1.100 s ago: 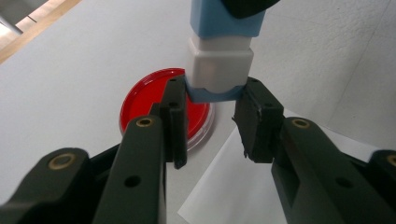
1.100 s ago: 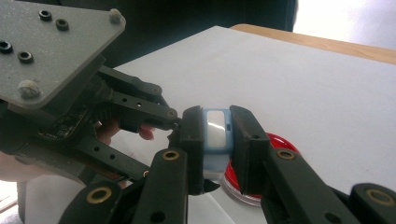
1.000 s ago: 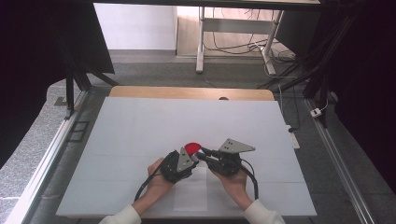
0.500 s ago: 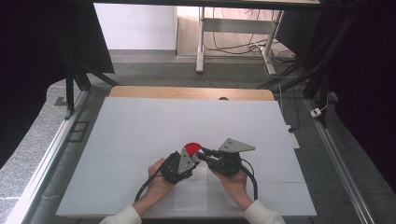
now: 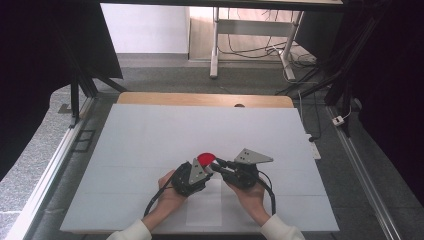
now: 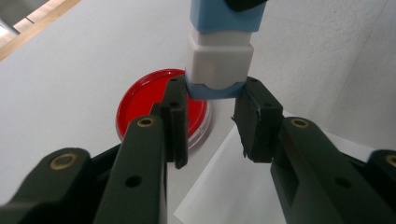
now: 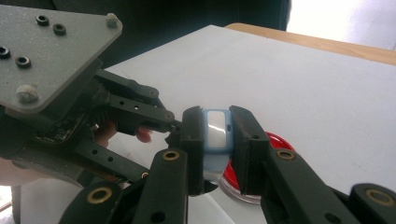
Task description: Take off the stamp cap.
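Glossy red round dish (image 6: pixel 161 107), blocky blue-white plastic stick (image 6: pixel 219 70) pinched by matte black left tongs (image 6: pixel 212 116), right tongs (image 7: pixel 216 140)

A white table (image 5: pixel 150 135) carried the things, with a strip of bare wood along its far edge. A red dish (image 5: pixel 205 159) lay flat on it, a little nearer the near edge than the far one, about midway between the side edges. A white sheet (image 5: pixel 205 207) lay just beside the dish, towards the near edge.
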